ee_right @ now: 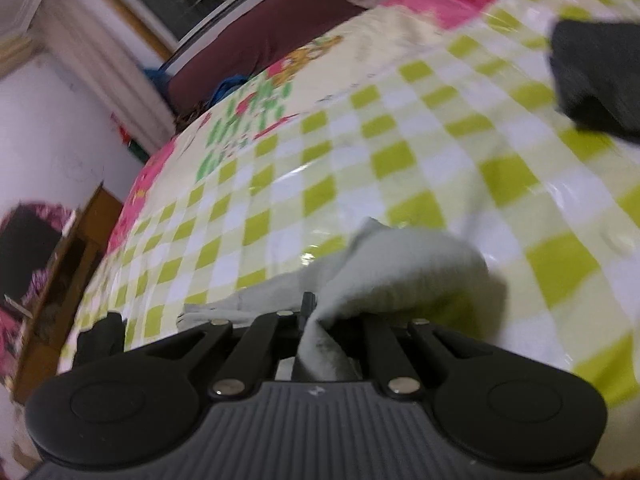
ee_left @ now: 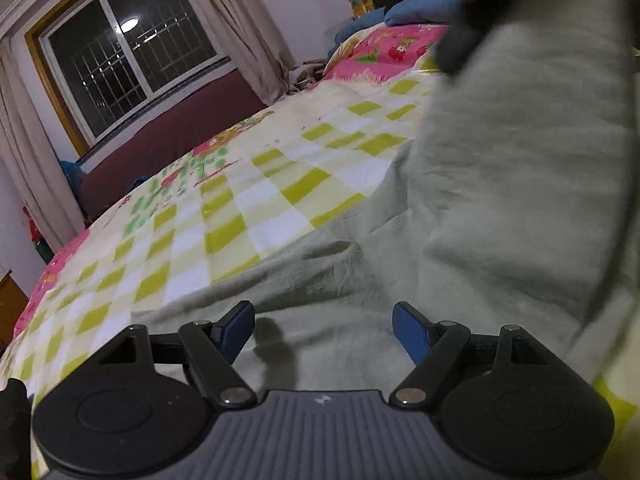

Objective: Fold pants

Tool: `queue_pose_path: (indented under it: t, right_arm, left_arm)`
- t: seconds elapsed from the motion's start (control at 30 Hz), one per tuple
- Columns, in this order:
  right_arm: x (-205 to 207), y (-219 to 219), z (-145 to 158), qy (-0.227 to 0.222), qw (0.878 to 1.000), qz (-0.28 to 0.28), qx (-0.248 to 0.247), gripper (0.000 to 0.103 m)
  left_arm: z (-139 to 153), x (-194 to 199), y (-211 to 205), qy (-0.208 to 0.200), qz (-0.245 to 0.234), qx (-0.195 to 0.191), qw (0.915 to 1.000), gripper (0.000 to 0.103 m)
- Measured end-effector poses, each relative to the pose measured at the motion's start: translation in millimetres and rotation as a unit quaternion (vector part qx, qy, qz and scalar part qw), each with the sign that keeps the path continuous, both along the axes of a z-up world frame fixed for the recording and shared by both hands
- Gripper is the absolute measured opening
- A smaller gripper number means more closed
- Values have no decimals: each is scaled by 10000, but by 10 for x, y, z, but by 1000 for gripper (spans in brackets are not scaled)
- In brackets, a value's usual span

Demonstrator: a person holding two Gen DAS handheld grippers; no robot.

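- One fold underway: pale green fleece pants [ee_left: 460,208] lie on the checked bed cover [ee_left: 224,216], lower right of frame.
- Right gripper [ee_right: 310,312] fingers closed, pinching a lifted pants edge.
- Left gripper [ee_left: 324,330] fingers spread, empty above the cloth.
- Later folds remain, I judge.

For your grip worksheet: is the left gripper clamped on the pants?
No, the left gripper hangs open above the pants, nothing between its pads.

Pants [ee_right: 400,272] in right gripper [ee_right: 310,312] (jaws pinched)

A green-and-white checked bedspread [ee_left: 240,208] with pink border is seen. Blue pillow [ee_left: 424,10] at far end. Dark barred window [ee_left: 132,52], pale curtains [ee_left: 240,20]. Wooden cabinet [ee_right: 60,280] beside bed.
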State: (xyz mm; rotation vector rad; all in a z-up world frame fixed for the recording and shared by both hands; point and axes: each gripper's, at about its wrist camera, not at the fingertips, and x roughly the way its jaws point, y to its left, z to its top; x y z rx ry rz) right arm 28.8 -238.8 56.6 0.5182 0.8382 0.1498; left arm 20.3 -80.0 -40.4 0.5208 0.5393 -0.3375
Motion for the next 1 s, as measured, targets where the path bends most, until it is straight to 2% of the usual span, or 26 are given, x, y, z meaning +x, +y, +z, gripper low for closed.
queue_pose_path:
  t: [0.1, 0.17, 0.2, 0.27, 0.33, 0.37, 0.43, 0.53, 0.6, 0.63, 0.67, 0.73, 0.83, 1.0]
  right_arm:
    - [205, 417, 116, -165, 9976, 490, -467, 5]
    - [334, 789, 138, -275, 9912, 947, -885, 5]
    - [384, 1009, 129, -335, 9855, 1227, -1125, 5]
    - [445, 1490, 57, -420, 9654, 1931, -1700, 7]
    - [425, 1921, -83, -508, 9377, 2551, -2303, 10]
    - [405, 2068, -164, -513, 9272, 2795, -2438, 10]
    - [380, 2224, -322, -383, 9198, 3056, -2429, 11]
    - [324, 2241, -452, -270, 9181, 3178, -2352, 13]
    - [268, 2175, -453, -290, 9187, 3243, -2236, 14]
    - [245, 2123, -431, -293, 9204, 3266, -2129, 19]
    - [243, 2069, -412, -265, 9224, 3304, -1983, 31]
    - [240, 1986, -381, -199, 9276, 3296, -1749, 47]
    - [313, 1873, -377, -76, 9395, 3087, -1482, 47]
    - [349, 1582, -352, 132, 9587, 2695, -898, 48]
  left_arm:
    - [152, 77, 252, 597, 254, -265, 9975, 91]
    - [230, 136, 487, 1029, 565, -578, 9914, 92]
    - [288, 148, 653, 1272, 715, -854, 9856, 92]
    - [374, 139, 999, 1646, 1031, -1435, 9704, 92]
    - [384, 107, 1274, 1936, 1245, -1874, 9549, 92]
    - [377, 83, 1362, 1968, 1368, -1986, 9503, 92]
    - [336, 54, 1483, 2062, 1654, -2007, 9433, 94]
    - [224, 100, 1600, 2423, 1785, -2264, 9264, 94]
    - [241, 86, 1647, 2423, 1780, -2400, 9230, 94]
    - [249, 74, 1667, 2416, 1772, -2468, 9216, 94]
    - [242, 61, 1707, 2420, 1771, -2532, 9198, 94]
    - [262, 44, 1763, 2400, 1823, -2656, 9158, 94]
    - [336, -37, 1831, 2171, 1840, -2758, 9181, 94]
    - [532, -226, 1890, 1528, 1651, -2876, 9309, 94]
